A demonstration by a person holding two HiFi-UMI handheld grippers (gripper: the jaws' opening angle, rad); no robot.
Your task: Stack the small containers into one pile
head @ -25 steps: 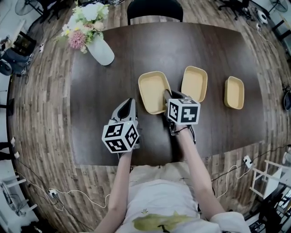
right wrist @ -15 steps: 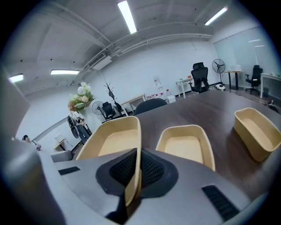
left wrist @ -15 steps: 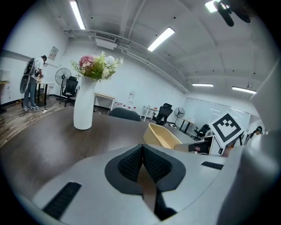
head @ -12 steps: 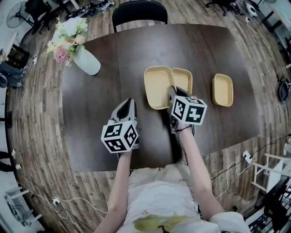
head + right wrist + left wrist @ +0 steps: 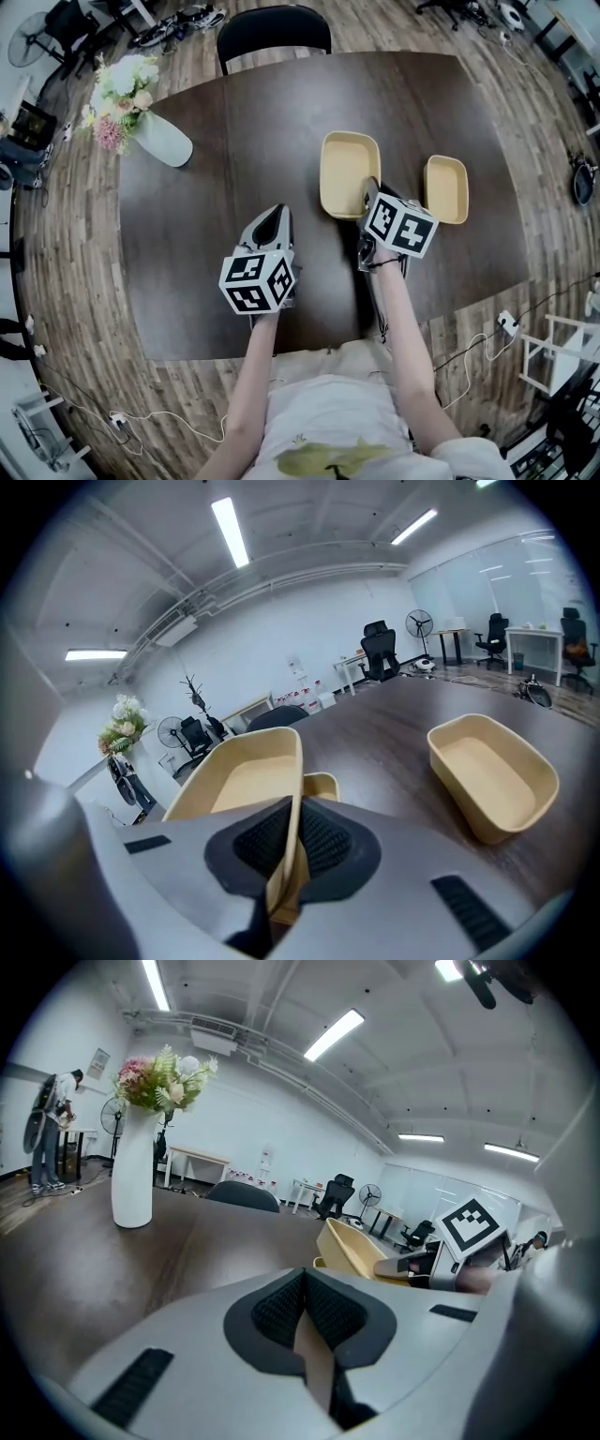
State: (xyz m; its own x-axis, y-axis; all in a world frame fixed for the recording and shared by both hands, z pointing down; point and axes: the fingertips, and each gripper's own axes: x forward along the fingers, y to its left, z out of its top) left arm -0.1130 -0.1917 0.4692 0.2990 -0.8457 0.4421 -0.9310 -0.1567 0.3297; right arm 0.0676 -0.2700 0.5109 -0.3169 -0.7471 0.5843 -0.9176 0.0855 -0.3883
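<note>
Left of the lone container [image 5: 446, 187] on the worktop [image 5: 234, 122], the right tool [image 5: 371, 192] is clamped on the near rim of a tilted container [image 5: 349, 169], above a second container [image 5: 321, 785]. Farther left, the left tool [image 5: 272, 220] is closed and empty. Risk: a one-edge grip may let the tilted container pivot, seating it crooked or dropping it.

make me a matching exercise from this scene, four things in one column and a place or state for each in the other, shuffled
1 right gripper
2 left gripper
3 vase
4 lone container

a far left part of the table
b shut on nothing
c shut on the held container, at its rim
d flat on the table, right of the held container

Pairs: 1-c, 2-b, 3-a, 4-d
</note>
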